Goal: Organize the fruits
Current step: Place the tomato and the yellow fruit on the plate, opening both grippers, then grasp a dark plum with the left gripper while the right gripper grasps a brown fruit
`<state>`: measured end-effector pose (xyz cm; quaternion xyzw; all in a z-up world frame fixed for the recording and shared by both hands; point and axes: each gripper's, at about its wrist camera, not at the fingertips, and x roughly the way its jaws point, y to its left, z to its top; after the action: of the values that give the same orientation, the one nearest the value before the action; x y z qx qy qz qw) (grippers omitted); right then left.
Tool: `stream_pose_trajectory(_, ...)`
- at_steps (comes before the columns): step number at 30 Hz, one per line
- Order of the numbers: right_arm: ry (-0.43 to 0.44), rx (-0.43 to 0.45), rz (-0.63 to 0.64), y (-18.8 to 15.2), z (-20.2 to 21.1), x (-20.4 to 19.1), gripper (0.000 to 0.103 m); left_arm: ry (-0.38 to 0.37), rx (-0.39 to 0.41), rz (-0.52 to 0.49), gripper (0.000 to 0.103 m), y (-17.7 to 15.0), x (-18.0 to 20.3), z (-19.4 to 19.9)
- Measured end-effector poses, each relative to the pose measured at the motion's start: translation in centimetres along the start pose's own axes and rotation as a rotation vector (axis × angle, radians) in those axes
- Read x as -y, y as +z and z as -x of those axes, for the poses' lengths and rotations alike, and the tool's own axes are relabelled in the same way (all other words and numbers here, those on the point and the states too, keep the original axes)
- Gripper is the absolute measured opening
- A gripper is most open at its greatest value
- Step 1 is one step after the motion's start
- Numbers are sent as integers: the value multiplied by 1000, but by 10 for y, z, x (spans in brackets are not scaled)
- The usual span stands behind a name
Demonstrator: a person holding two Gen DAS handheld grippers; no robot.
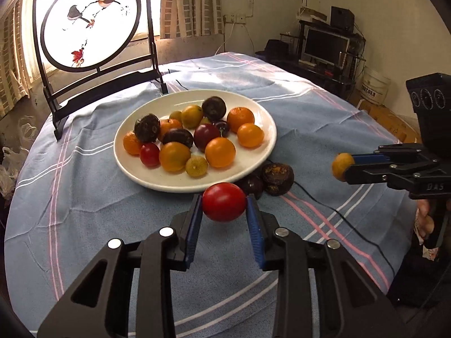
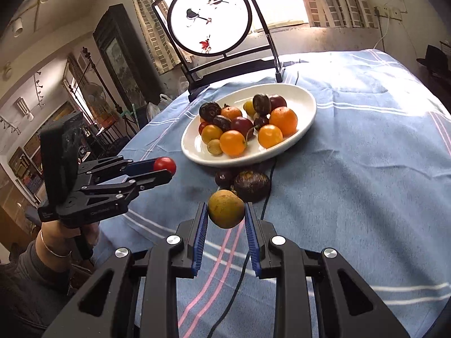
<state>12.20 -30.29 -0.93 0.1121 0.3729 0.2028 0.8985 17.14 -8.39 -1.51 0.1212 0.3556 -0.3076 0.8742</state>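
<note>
**Two fruits held in front of the plate**

A round surface [image 1: 84, 197] covered by a blue striped cloth is seen, with a framed bird screen [image 1: 90, 22] at its far edge before a bright window.

The red tomato [image 1: 224, 201] is clamped in the left claw [image 1: 224, 205], clear of the cloth; the white plate [image 1: 262, 140] lies directly ahead of it and slightly beyond. A dull yellow-orange citrus [image 2: 225, 208] is gripped in the right claw [image 2: 226, 211], likewise raised, with the plate ahead and a little to the left. The left claw is judged the nearer to the rim.

Both fruits are roundish with no marked long axis; the tomato skin is smooth and glossy, the citrus matt and speckled. Two dark, rough-skinned fruits [image 2: 243, 183] rest on the cloth just beside the near rim, between claws and plate. The plate, glazed and shallow, is already well filled.
</note>
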Motion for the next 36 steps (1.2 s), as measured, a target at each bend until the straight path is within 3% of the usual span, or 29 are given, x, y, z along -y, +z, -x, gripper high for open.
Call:
stream_pose_trajectory(7, -2, 8, 11, 80, -38, 4, 27, 30, 30, 3, 31, 51, -14, -21)
stream_pose_trajectory(12, -29, -24, -6, 110, -86, 16, 28, 27, -26, 37, 32, 68, -33, -66)
stream_pose_trajectory(13, -48, -21, -4, 113, -92, 18, 28, 41, -20, 43, 34, 69, -36, -70)
stream_pose_trajectory(14, -71, -22, -1, 115, -96, 18, 30, 49, -9, 50, 47, 69, -39, -71)
stream_pose_trajectory(15, -78, -20, 2, 115, -97, 18, 33, 57, 8, 59, 61, 68, -41, -68)
stream_pose_trajectory(17, -86, 3, 13, 111, -92, 15, 43, 68, 52, 73, 71, 65, -44, -55)
stream_pose_trajectory(22, -132, 9, 69, 83, -63, 3, 43, 50, 38, 49, 72, 39, -34, -27)
stream_pose_trajectory(29, -216, -125, 202, 17, -63, -5, 48, 29, -39, 25, 76, -18, -11, -12)
stream_pose_trajectory(36, -206, -198, 169, 14, -93, 0, 49, 43, -72, -5, 76, -30, 4, -18)
